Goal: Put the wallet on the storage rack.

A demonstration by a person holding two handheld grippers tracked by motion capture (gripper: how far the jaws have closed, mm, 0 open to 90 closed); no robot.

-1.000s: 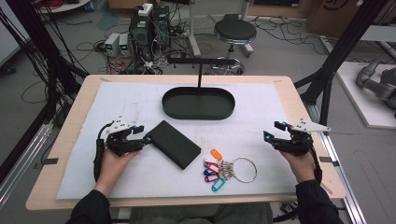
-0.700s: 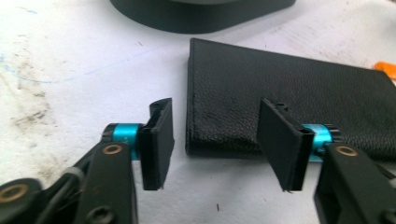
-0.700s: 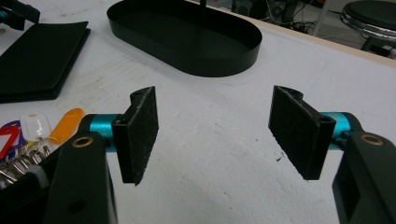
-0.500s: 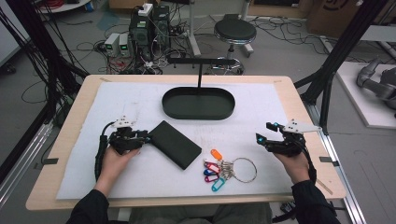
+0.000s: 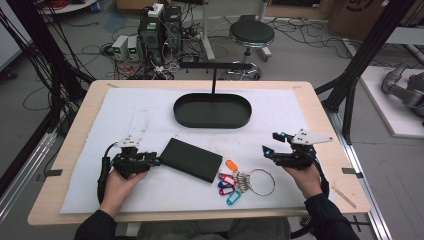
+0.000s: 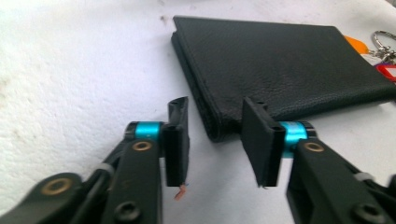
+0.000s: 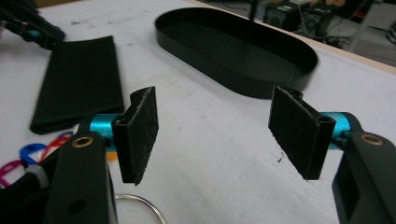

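While left gripper [image 6: 212, 140] stands open, empty, wallet [image 5: 190, 159] corner sits between jaws; wallet's long axis slants toward near-right bench corner. Right gripper [image 5: 272, 143] open, empty, well apart, beside key ring [image 5: 249, 181].

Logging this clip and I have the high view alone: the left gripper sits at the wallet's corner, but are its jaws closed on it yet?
Observer: No. The left gripper is open, its jaws on either side of the wallet corner, not pressing it.
Operator: And the right one?
Observer: The right gripper is wide open, with bare white mat between the pads.
Operator: What is it aimed at?
Observer: It looks toward the oval black tray; the key ring lies just under its left jaw.
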